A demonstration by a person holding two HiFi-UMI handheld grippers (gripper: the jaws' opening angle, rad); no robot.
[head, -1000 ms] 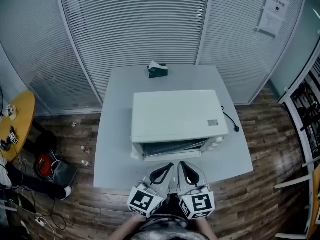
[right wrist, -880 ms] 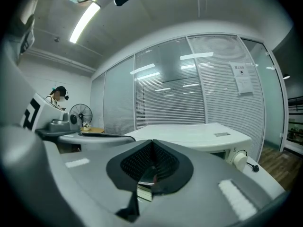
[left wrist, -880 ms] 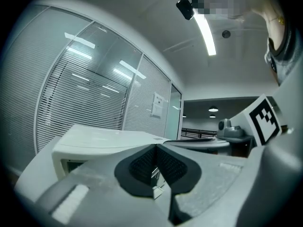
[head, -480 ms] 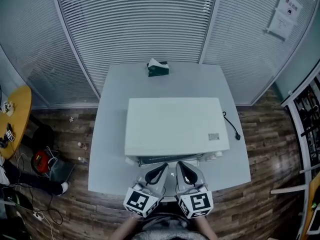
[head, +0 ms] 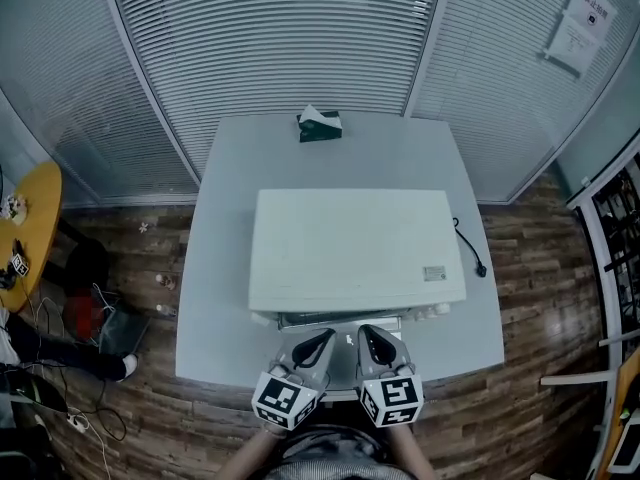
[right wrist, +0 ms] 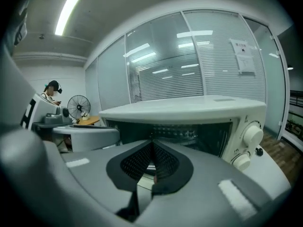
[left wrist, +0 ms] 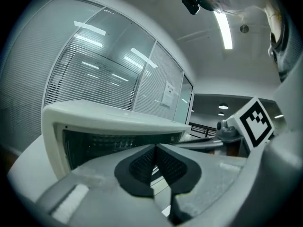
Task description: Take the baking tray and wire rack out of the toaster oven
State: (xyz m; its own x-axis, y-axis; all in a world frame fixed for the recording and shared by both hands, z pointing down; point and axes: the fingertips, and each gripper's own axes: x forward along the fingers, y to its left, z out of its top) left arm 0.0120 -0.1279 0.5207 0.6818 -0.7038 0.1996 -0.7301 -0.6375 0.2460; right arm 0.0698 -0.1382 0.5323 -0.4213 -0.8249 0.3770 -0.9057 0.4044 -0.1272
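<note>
1. The baking tray and wire rack are judged to be inside the toaster oven [head: 350, 248]. Only faint bars are made out in its dark cavity [right wrist: 189, 131], so neither piece can be picked out for certain.
2. Both are expected to be thin, stiff metal: light, slippery and apt to tilt or rattle. The middle of the front lip is judged the best hold, with a level pull.
3. The door appears lowered, though this is not certain.
4. The left gripper [left wrist: 155, 148] and right gripper [right wrist: 151, 143] are held side by side just before the oven's front. Each has its jaws closed together on nothing.
5. The oven is set on a pale counter [head: 230, 168], with a tissue box [head: 320, 125] behind it.
</note>
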